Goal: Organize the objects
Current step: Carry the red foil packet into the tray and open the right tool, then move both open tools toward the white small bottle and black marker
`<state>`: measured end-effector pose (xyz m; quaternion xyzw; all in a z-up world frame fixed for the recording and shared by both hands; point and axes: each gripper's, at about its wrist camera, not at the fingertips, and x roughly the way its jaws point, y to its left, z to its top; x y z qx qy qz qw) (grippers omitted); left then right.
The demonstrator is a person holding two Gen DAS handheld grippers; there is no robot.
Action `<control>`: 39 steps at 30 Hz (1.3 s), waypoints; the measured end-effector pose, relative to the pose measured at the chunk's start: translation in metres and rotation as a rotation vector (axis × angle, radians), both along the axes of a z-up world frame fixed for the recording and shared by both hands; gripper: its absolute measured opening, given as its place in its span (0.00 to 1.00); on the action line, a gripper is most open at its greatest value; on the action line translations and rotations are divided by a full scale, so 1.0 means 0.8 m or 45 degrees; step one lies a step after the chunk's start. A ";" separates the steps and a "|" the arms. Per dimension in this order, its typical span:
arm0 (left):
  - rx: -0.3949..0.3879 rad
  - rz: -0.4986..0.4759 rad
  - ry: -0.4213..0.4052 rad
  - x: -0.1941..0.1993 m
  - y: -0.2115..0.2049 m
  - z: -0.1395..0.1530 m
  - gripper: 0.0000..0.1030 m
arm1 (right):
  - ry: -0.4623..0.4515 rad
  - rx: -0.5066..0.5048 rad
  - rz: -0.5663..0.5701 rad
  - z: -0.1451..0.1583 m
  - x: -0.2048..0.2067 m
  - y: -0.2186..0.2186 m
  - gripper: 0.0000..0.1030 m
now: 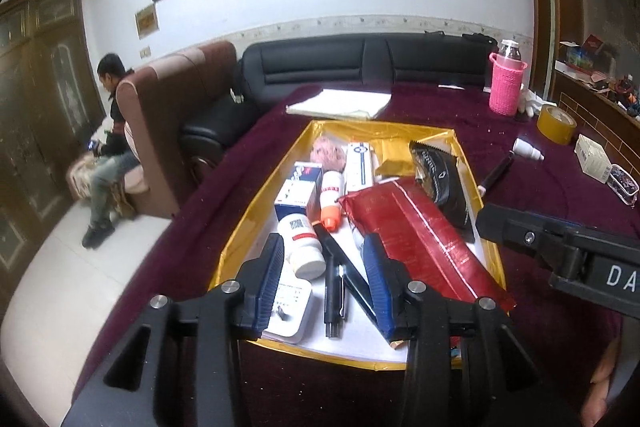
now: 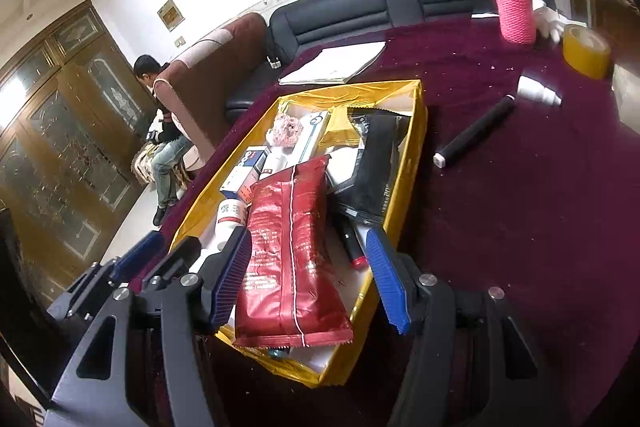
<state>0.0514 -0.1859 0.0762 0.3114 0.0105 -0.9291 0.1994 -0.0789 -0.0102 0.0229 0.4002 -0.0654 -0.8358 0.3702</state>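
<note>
The step in hand appears to be collecting loose items into the shallow gold-lined cardboard tray [image 2: 404,163], which occupies the centre of both views on the maroon velvet tablecloth [image 2: 500,227]. The tray already holds a glossy red foil snack packet [image 2: 290,251], a black foil pouch [image 2: 378,167], a white pill bottle [image 1: 302,241], a black pen [image 1: 334,295] and several small boxes.

Items outside the tray, at the right of the right wrist view: a black cylindrical tube with a white end cap [image 2: 474,133], a small white dropper bottle [image 2: 538,91] and a yellow roll of tape [image 2: 586,51]. The next move probably calls for the right gripper [image 2: 310,283] to travel right and forward to the black tube, align its fingers across the tube's axis, then close.

Right gripper: jaws spread wide, straddling the near end of the red packet; contact with it cannot be confirmed, and nothing is clamped. Left gripper [image 1: 328,279]: jaws released, hovering above the pen and pill bottle at the tray's near end, holding nothing.
</note>
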 end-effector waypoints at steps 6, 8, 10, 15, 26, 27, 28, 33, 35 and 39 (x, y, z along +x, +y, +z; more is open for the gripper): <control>-0.055 -0.002 0.030 0.007 0.014 0.011 0.35 | 0.010 -0.018 -0.021 0.006 0.005 0.013 0.57; -0.070 -0.003 0.040 0.010 0.019 0.015 0.35 | 0.019 -0.026 -0.029 0.009 0.007 0.019 0.57; -0.098 -0.002 0.049 0.011 0.026 0.019 0.35 | 0.025 -0.034 -0.034 0.012 0.010 0.024 0.57; -0.149 -0.015 0.065 0.016 0.044 0.026 0.35 | 0.032 -0.050 -0.050 0.016 0.013 0.039 0.57; -0.228 -0.049 0.074 0.020 0.079 0.039 0.35 | 0.035 -0.098 -0.084 0.023 0.013 0.071 0.57; -0.233 -0.056 0.071 0.019 0.082 0.040 0.35 | 0.035 -0.103 -0.090 0.023 0.013 0.075 0.57; -0.239 -0.062 0.070 0.018 0.086 0.040 0.35 | 0.033 -0.110 -0.095 0.024 0.011 0.079 0.57; -0.274 -0.088 0.061 0.014 0.106 0.043 0.35 | 0.026 -0.136 -0.125 0.027 0.003 0.099 0.57; -0.291 -0.097 0.057 0.013 0.115 0.044 0.35 | 0.023 -0.144 -0.135 0.028 0.000 0.107 0.58; -0.319 -0.113 0.050 0.010 0.130 0.045 0.35 | 0.016 -0.159 -0.156 0.028 -0.009 0.122 0.59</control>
